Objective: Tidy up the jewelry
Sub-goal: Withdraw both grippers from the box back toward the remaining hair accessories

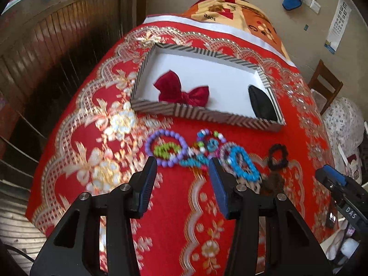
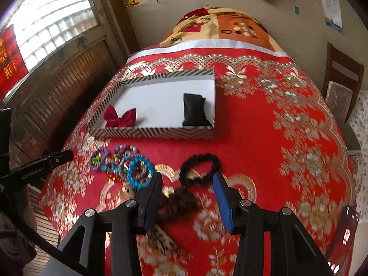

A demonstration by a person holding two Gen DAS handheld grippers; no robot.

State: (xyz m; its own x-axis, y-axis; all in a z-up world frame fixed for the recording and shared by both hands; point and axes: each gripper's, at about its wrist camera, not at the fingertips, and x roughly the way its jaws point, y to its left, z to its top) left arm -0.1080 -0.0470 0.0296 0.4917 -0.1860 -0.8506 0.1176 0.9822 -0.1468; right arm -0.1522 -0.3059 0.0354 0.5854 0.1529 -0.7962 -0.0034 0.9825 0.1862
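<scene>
A striped box with a white floor lies on the red cloth. It holds a red bow and a black pouch. In front of it lies a heap of bead bracelets: purple, blue and mixed colours. A black scrunchie and a brown leopard-print hair clip lie to their right. My left gripper is open just short of the bracelets. My right gripper is open above the hair clip, near the scrunchie.
The red floral cloth covers a table that drops off on the left toward a wooden wall panel. A wooden chair stands at the right. An orange blanket lies beyond the cloth's far edge.
</scene>
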